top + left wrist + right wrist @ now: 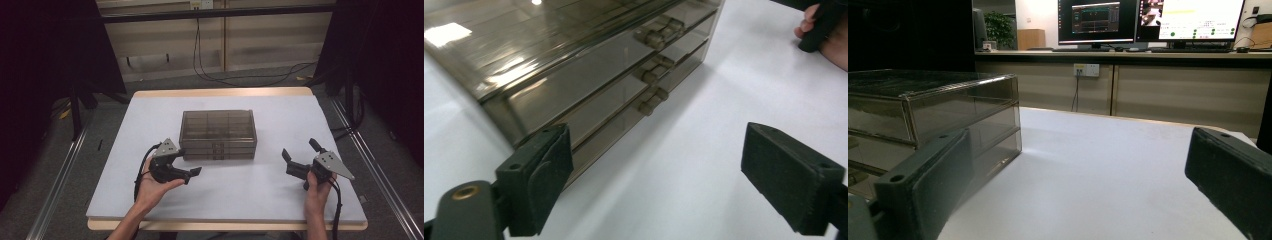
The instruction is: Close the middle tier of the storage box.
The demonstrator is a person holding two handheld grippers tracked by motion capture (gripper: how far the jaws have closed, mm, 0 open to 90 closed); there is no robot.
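1. Sitting mid-table [150, 200], the smoky drawer box [218, 134] faces the person, its handles [655, 70] reachable.
2. Left gripper [189, 174]: jaws spread, empty, just beside the front's left corner (probably lining up on a handle).
3. Right gripper [300, 156]: jaws wide, nothing held, waiting well apart.

High view overhead; gripper views share drawer box [589, 80].

One smoky transparent drawer cabinet [218, 134] stands on one white-topped table [240, 195]. It has three stacked drawers, each with one handle [653, 100], three handles in all. Two hand-held grippers are present, left gripper [188, 174] and right gripper [300, 155]. Two monitors [1098, 21] glow far behind.
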